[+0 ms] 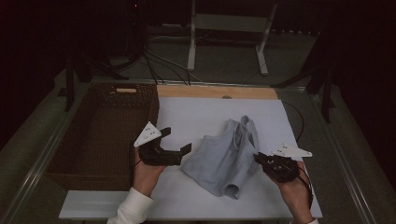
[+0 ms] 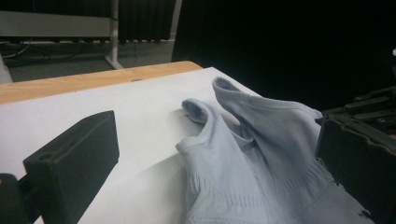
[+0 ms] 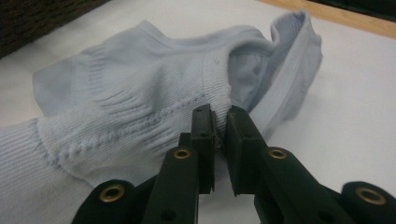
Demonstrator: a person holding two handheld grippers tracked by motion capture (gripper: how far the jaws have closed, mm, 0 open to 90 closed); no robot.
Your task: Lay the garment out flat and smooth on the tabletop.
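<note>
On the far left sits a dark wicker basket (image 1: 100, 135), pushed up against the white board (image 1: 196, 112) that covers the table. Just to its right the left gripper (image 1: 180, 140) hovers over the board, held in a hand with a white sleeve (image 1: 130, 210); its jaws stand wide apart with nothing between them, and the left gripper view looks between them at bare board and cloth. Beyond its tips, in the middle of the board, lies a pale blue knitted garment (image 1: 224, 156), rumpled, with its straps humped up toward the far edge. At its right edge the right gripper (image 3: 222, 116) has its jaws nearly together; they seem to pinch a fold of the knit hem, though the room is dim and the cloth between the pads is hard to make out.
</note>
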